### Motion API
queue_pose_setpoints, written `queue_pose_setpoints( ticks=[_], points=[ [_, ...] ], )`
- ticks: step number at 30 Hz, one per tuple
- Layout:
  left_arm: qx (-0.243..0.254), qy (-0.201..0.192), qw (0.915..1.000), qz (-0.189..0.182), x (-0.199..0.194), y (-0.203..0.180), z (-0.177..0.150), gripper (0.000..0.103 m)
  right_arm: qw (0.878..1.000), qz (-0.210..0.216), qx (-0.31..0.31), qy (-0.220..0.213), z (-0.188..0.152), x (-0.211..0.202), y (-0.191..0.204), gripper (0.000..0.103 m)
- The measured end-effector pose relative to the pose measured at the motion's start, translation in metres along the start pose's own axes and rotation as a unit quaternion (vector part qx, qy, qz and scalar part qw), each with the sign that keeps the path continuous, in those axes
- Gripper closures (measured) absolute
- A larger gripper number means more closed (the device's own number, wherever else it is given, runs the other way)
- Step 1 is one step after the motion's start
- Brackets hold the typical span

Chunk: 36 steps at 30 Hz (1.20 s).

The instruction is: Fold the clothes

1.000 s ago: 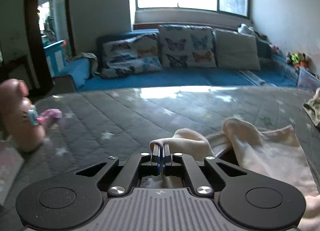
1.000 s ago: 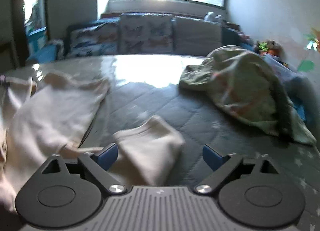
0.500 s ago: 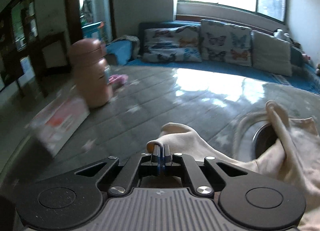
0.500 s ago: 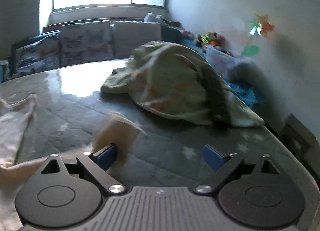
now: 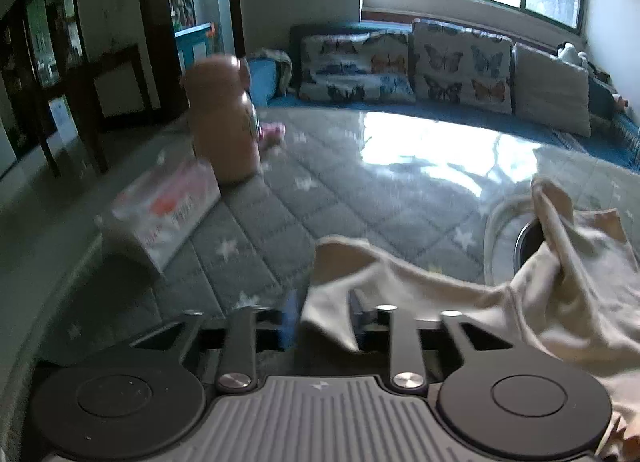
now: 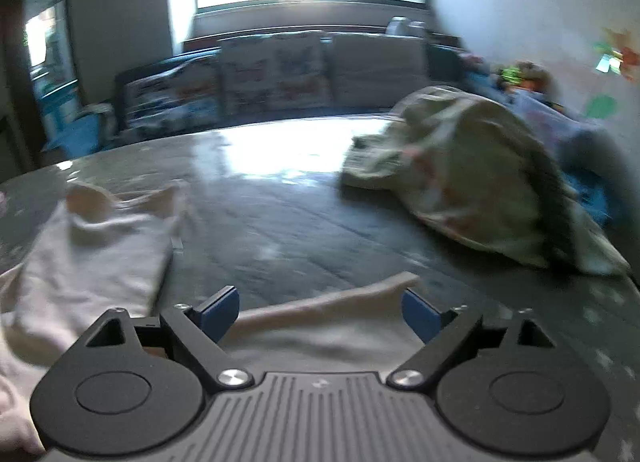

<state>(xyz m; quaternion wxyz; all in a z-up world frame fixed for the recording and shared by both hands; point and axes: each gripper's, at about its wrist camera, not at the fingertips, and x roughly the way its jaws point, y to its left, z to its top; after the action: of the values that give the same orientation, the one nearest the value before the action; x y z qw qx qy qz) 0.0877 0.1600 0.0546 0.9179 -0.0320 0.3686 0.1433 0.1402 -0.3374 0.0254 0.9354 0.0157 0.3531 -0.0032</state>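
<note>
Left wrist view, gripper: the left gripper [image 5: 322, 320] has just been opening; its jaws stand partly apart, with a corner of the cream garment [image 5: 440, 294] hanging between them. The pads do not seem to press on it.
Left wrist view, hard to see: the blue pads are blurred and half covered by the cloth. The garment is cut off at the right edge.
Left wrist view, garment place: it lies on the grey quilted mattress [image 5: 304, 189], from the fingers toward the right.
Left wrist view, other things: a pink bottle [image 5: 224, 117] and a white packet [image 5: 164, 213] stand at the left, both blurred.
Left wrist view, change: half a second ago the jaws were shut on the cloth fold; now they are parted.
Right wrist view, gripper: the right gripper [image 6: 320, 312] is wide open and holds nothing; a strip of the cream cloth [image 6: 328, 310] lies between its fingers, apart from the pads.
Right wrist view, hard to see: the whole picture is smeared. A greenish pile of laundry [image 6: 472, 173] lies at the right.
Right wrist view, change: the pile was nearer the middle before.
</note>
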Motion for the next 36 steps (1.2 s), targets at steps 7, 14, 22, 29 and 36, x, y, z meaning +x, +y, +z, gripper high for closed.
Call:
queue_pose_setpoints(
  ticks=[7, 14, 22, 29, 36],
  points=[
    [0.037, -0.024, 0.9982, -0.04, -0.002, -0.03, 0.016, 0.064, 0.997, 0.069, -0.023, 0.022, 0.029, 0.033, 0.037, 0.037],
    [0.066, -0.016, 0.9946, -0.078, 0.036, -0.078, 0.039, 0.071, 0.993, 0.11, -0.017, 0.031, 0.059, 0.075, 0.065, 0.045],
    [0.086, -0.007, 0.9914, -0.098, 0.08, -0.119, 0.058, 0.071, 0.992, 0.115, -0.019, 0.052, 0.079, 0.139, 0.091, 0.052],
    [0.08, 0.011, 0.9907, -0.109, 0.111, -0.134, 0.067, 0.071, 0.991, 0.125, -0.018, 0.048, 0.084, 0.159, 0.098, 0.094],
    [0.082, 0.011, 0.989, -0.123, 0.127, -0.155, 0.071, 0.071, 0.995, 0.093, -0.039, -0.006, 0.077, 0.121, 0.09, 0.099]
  ],
)
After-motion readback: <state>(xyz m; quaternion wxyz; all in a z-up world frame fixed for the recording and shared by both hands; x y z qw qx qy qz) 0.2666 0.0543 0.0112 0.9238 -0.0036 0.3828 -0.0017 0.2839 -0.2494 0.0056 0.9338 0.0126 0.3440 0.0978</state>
